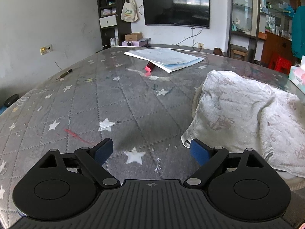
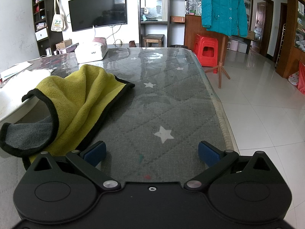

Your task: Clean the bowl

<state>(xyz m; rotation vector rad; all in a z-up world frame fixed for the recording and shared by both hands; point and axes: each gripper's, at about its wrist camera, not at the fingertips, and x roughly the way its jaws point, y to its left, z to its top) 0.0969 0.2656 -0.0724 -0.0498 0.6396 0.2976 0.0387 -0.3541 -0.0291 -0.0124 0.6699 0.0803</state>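
In the left wrist view a white patterned towel lies draped over the bowl; only a thin pale stretch of the bowl's rim shows at the towel's left side. My left gripper is open over bare table, its right pad close to the towel's near corner, nothing between the fingers. In the right wrist view a yellow cloth with black edging and a grey underside hangs partly over the white bowl at the left. My right gripper is open over the table, to the right of the cloth, holding nothing.
The table has a grey star-patterned cover under glass. Papers with a pink object beneath lie at the back, and a pen at the left. A tissue box stands behind the cloth. The table's edge drops to tiled floor, with a red stool beyond.
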